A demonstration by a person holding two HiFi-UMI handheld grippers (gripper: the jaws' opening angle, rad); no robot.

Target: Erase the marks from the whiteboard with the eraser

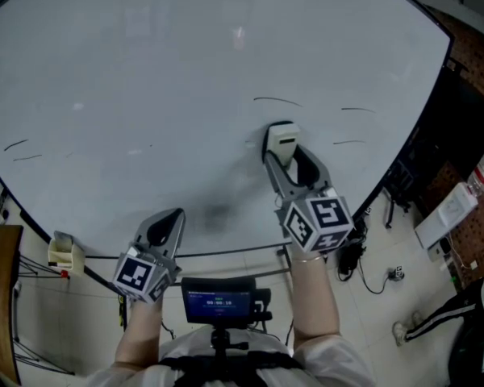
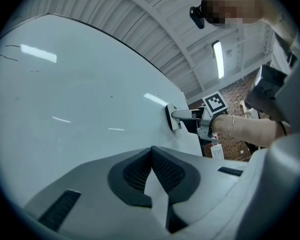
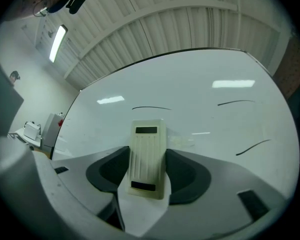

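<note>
One eraser (image 3: 147, 134), cream-coloured with ribs along its back and two dark bars, is pinched by its long sides between the jaws of the right gripper (image 3: 147, 151). In the head view the eraser (image 1: 284, 141) lies flat against the whiteboard (image 1: 145, 79), a little right of the board's middle, with the right gripper (image 1: 291, 164) reaching up to it from below. From the left gripper view the same eraser (image 2: 171, 117) shows edge-on, its face touching the white surface.

Three thin black marks lie near it: a curved stroke (image 1: 278, 101) just above the eraser, another (image 1: 357, 109) further right, and a short one (image 1: 348, 143) beside it on the right. Two small strokes (image 1: 18, 145) sit well apart, at the board's far left edge. A faint grey smudge (image 1: 218, 213) shows low on the board, between the two grippers.

The left gripper (image 1: 164, 226) hangs near the board's bottom edge, left of the eraser and apart from it. Its jaws are pressed together at the tips, with nothing between them, and they point along the board.

Below the grippers a small dark screen (image 1: 219, 303) sits at the person's chest. Black cables (image 1: 373, 274) trail over the pale tiled floor (image 1: 363, 337) to the right.
</note>
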